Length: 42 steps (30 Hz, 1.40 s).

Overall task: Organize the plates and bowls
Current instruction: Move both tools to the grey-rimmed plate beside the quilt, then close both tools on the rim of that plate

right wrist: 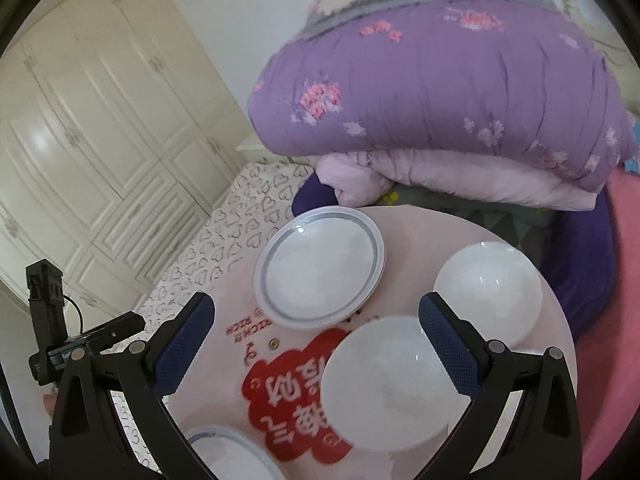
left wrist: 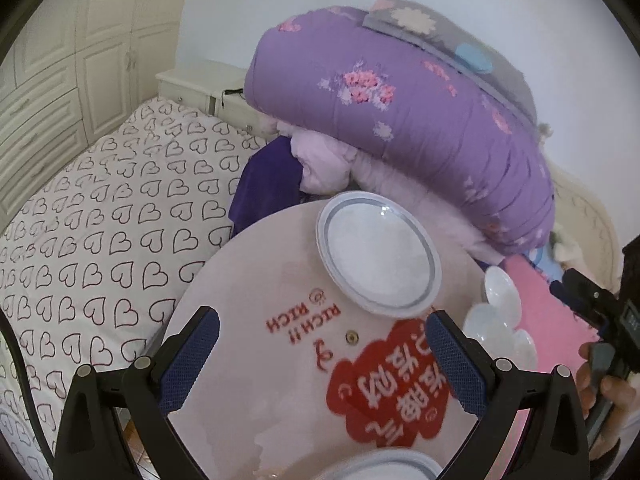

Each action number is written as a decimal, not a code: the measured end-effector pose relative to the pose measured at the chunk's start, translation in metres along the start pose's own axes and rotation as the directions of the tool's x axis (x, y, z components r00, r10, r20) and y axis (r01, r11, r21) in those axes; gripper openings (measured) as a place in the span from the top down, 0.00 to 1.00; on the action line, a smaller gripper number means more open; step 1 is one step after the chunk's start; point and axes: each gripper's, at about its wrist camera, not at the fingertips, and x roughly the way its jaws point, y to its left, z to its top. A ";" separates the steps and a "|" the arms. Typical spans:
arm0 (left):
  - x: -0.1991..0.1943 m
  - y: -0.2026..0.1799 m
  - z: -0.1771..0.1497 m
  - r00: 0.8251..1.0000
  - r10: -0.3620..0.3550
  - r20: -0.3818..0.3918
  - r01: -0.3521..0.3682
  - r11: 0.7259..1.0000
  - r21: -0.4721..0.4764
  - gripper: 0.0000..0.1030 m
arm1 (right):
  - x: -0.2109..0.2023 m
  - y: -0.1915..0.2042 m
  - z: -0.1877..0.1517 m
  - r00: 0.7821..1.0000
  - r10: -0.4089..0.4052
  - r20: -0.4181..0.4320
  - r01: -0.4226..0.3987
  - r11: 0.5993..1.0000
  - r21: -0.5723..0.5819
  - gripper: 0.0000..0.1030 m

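Now | right gripper (right wrist: 316,340) (spread wide) | above near bowl (right wrist: 386,384) | nothing held

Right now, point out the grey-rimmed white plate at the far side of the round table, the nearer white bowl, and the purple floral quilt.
Grey-rimmed white plate (right wrist: 318,266): right wrist view, centre of its well.
Nearer white bowl (right wrist: 384,384): right wrist view, inside of bowl.
Purple floral quilt (left wrist: 400,128): left wrist view, middle of its folded face.

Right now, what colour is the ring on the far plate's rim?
Grey-blue, on a white plate; the right wrist view shows it best.
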 end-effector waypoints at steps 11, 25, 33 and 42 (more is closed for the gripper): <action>0.135 0.018 0.079 0.983 -0.017 -0.180 0.009 0.999 -0.045 0.02 | 0.098 -0.028 0.041 0.982 -0.039 -0.185 0.050 0.997 0.056 0.00; 0.244 0.034 0.114 0.955 -0.113 -0.273 0.082 0.989 -0.122 0.13 | 0.172 -0.054 0.051 0.947 -0.049 -0.318 0.086 0.991 0.103 0.00; 0.267 0.037 0.106 0.940 -0.150 -0.307 0.100 0.980 -0.172 0.34 | 0.190 -0.053 0.054 0.933 -0.062 -0.355 0.103 0.990 0.097 0.09; 0.288 0.035 0.106 0.921 -0.206 -0.330 0.141 0.968 -0.210 0.72 | 0.216 -0.053 0.047 0.907 -0.058 -0.417 0.097 0.993 0.073 0.30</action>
